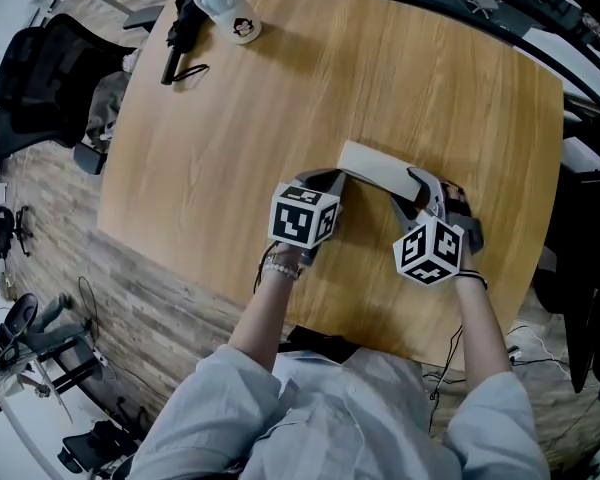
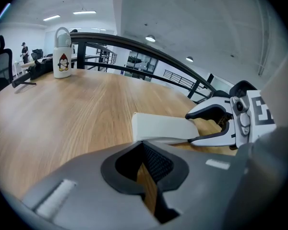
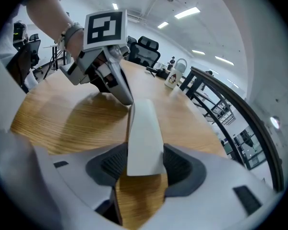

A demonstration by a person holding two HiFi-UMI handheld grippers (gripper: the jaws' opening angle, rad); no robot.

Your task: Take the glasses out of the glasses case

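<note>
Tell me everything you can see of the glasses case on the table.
The glasses case is a white, smooth, hard-looking oblong box with rounded edges. It is shut and lies flat on the wooden table, near the person. The right tool clamps one end between its jaws. The left tool, jaws slightly apart, sits at the other end, not gripping it.

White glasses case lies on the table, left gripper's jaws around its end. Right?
No, it's the right gripper: the right gripper view shows the glasses case between its jaws. The left gripper has the case ahead of it. The case does lie on the table.
</note>
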